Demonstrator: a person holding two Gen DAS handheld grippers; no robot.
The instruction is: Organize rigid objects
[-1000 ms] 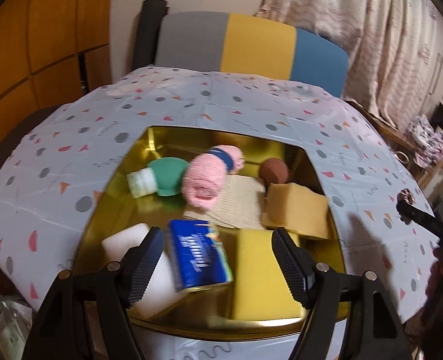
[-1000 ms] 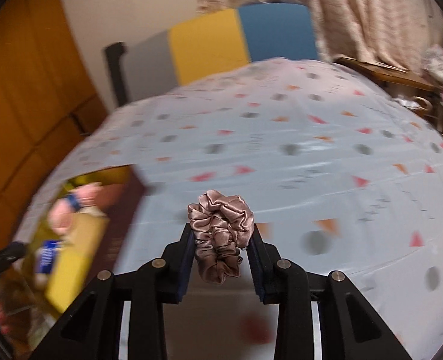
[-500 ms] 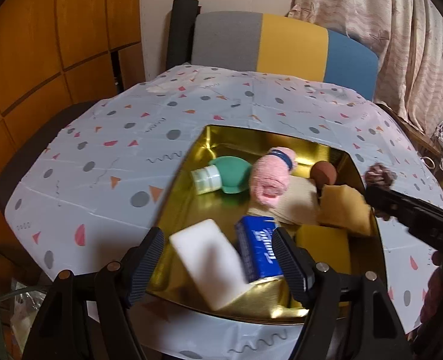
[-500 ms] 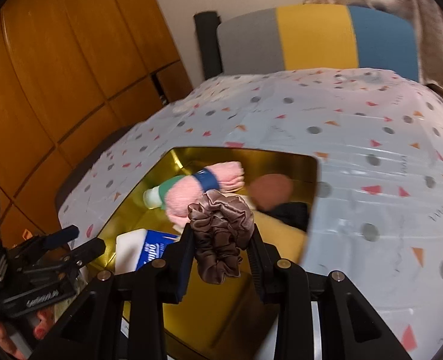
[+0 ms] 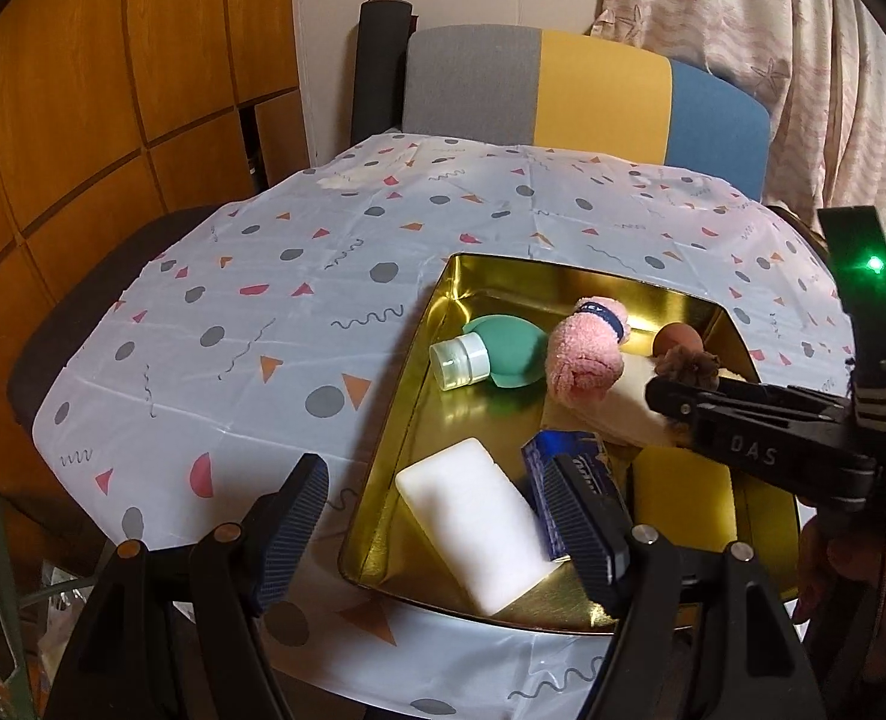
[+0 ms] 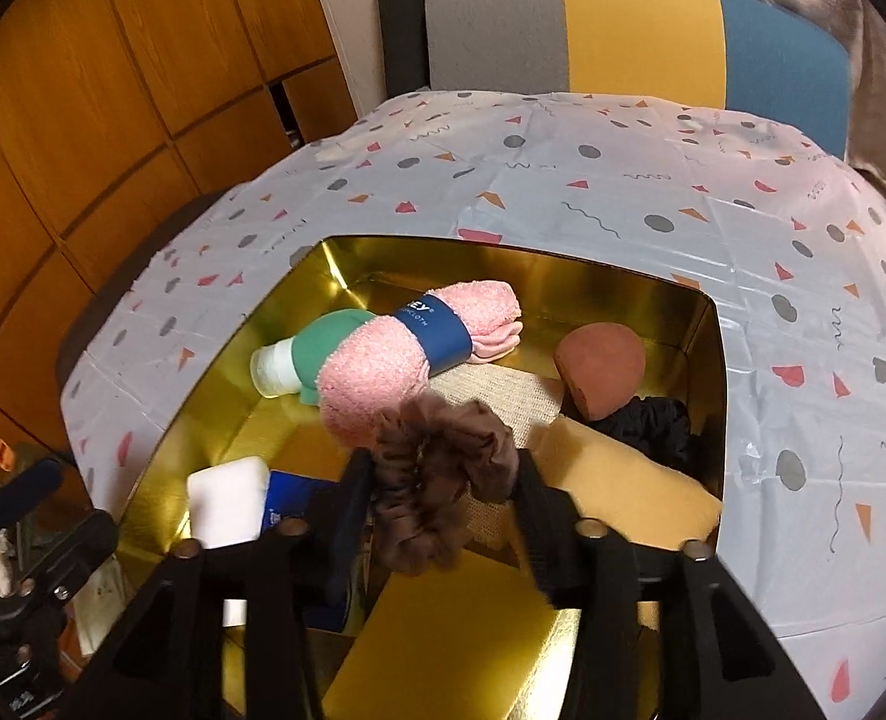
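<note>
- Your right gripper (image 6: pixel 443 480) hangs over the gold tray (image 6: pixel 706 324); its fingers are opening, with the brown scrunchie (image 6: pixel 437 450) loose between them.
- Your left gripper (image 5: pixel 437 516) is wide open and holds nothing, at the tray's near left edge.
- In the tray lie a pink towel (image 6: pixel 407 348), a green bottle (image 6: pixel 299 354), a white block (image 6: pixel 227 498), a blue box (image 5: pixel 568 456), yellow sponges (image 6: pixel 454 636) and a black scrunchie (image 6: pixel 652 420).
- The bench has a dotted cloth (image 5: pixel 263 300); behind it stands a chair (image 5: pixel 592 90).
</note>
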